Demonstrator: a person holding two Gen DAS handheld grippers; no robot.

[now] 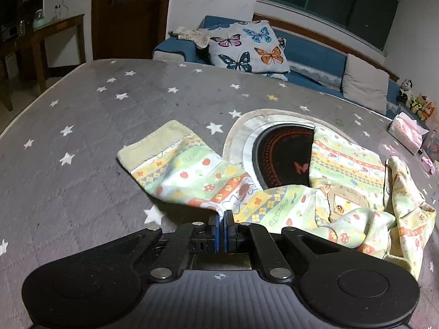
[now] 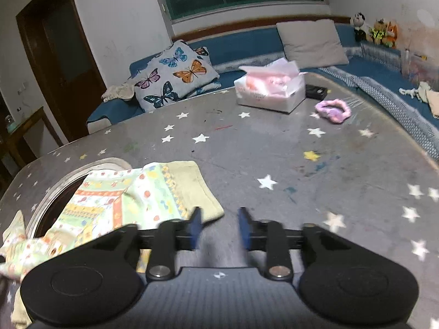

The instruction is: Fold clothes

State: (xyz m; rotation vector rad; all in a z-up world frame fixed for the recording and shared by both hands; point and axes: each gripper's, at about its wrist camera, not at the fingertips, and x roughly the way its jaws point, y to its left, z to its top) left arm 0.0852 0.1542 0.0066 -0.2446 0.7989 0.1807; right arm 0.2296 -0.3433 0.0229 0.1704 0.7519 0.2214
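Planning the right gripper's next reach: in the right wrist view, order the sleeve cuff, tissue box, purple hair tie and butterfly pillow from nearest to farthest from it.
1. Sleeve cuff: just left of the open right gripper.
2. Purple hair tie: ahead, right, on the table.
3. Tissue box: ahead, slightly beyond the hair tie, near the table's far edge.
4. Butterfly pillow: off the table, on the sofa, left.

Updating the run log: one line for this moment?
left tool shut on patterned garment | right tool open, empty | garment unfolded on table
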